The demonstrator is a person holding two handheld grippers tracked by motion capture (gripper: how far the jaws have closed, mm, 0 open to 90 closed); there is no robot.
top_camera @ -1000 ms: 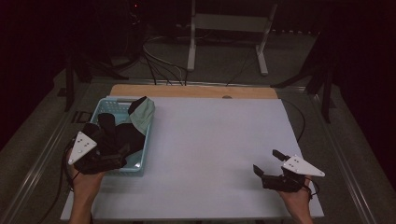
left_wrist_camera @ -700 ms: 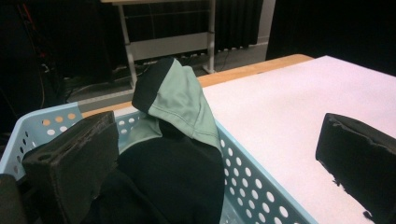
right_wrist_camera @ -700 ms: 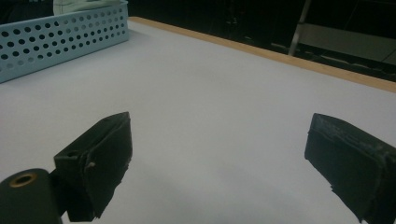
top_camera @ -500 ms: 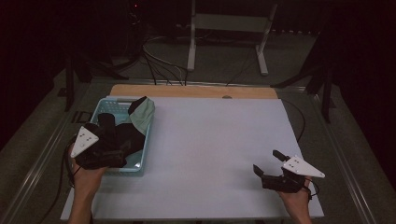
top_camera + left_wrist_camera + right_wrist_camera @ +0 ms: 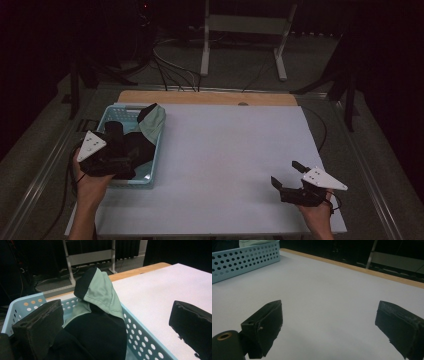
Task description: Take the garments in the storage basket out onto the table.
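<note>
Much of the black and green garment [image 5: 100, 315] is cut off at the bottom of your left gripper view, and in the high view its dark folds blur into your left gripper [image 5: 120, 150]. It lies in the blue basket [image 5: 147, 340], between that gripper's spread fingers [image 5: 37, 327] and just ahead of them. Your right gripper [image 5: 286, 175] has fingers [image 5: 265, 325] spread over bare worktop [image 5: 332, 297], well apart from the garment

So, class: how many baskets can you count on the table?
1. A light blue perforated basket sits on the table's left side by the left gripper, holding a black and green garment. None near the right gripper.
</note>
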